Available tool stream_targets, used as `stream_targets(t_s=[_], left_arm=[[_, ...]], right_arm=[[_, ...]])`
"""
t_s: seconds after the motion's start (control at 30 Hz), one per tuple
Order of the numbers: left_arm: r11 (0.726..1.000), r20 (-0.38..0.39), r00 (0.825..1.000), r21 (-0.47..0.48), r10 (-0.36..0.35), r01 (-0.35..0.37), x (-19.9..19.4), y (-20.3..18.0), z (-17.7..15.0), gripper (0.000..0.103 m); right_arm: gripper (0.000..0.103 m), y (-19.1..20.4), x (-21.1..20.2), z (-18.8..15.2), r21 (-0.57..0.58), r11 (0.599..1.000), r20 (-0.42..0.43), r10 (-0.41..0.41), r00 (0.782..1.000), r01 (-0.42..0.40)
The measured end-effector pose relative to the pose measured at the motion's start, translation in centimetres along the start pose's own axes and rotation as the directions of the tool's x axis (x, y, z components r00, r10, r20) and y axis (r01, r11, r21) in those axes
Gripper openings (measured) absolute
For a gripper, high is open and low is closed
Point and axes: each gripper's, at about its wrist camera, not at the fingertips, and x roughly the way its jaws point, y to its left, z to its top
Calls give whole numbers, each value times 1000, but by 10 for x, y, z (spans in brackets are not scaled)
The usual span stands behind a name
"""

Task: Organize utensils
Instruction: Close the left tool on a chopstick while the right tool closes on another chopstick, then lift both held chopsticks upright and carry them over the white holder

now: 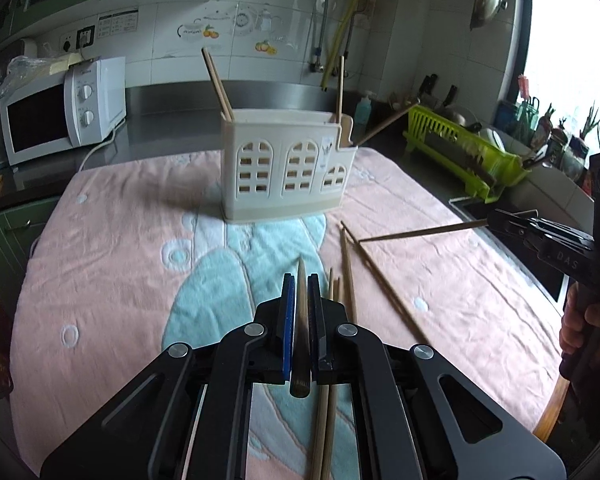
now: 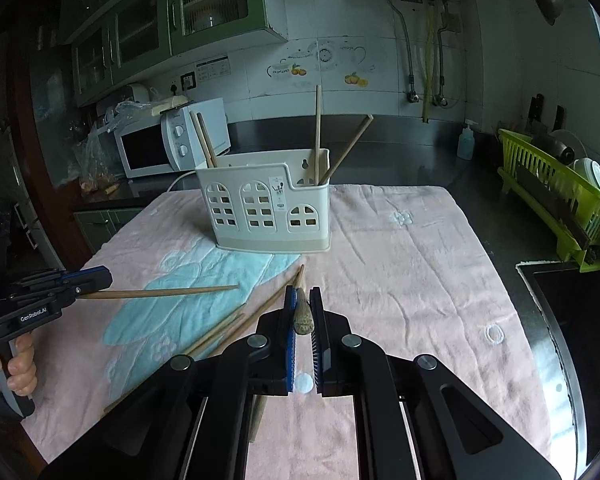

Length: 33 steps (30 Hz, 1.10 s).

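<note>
Each tool is clamped on one chopstick: the left tool (image 1: 301, 280) holds its chopstick (image 1: 300, 320) lengthwise, the right tool (image 2: 302, 294) likewise, probably to carry them to the cream holder (image 1: 284, 168), which already stands several upright. More loose chopsticks (image 1: 348, 272) lie on the bench's pink towel (image 1: 120, 260) nearby.

Matt wooden chopsticks (image 1: 347, 264); smooth cream plastic holder (image 1: 284, 168); soft terry towel (image 1: 120, 260) (pink, embossed); glossy microwave (image 1: 60, 116).

White tiled wall (image 2: 380, 20), green cabinets (image 2: 160, 20), a microwave (image 2: 168, 140) on the dark counter (image 1: 280, 100), window (image 1: 572, 40) glaring bright
</note>
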Motion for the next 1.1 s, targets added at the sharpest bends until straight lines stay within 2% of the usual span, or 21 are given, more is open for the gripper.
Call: stream_targets(t_s=[0.27,0.67,0.93,1.0,1.1], left_arm=[[1000,30,999,12,11,-12,0,-5,15,5],[999,38,999,45,16,-18,-1,-12,10,5],[998,-38,999,54,30,-28,6,-11,-29,4],[999,-61,998,39,31,-29,10,-7,-40,0],[999,-96,995,13,38,-37,18,1,-58,0]], right_arm=[[7,6,-9,25,-44,999,38,26,999,-25],[7,2,-10,22,-32,999,45,32,999,-30],[7,0,-17,10,-13,1000,54,21,998,-21],[7,-2,-18,7,-1,1000,55,22,998,-22],[7,-3,-20,5,10,1000,56,22,998,-23]])
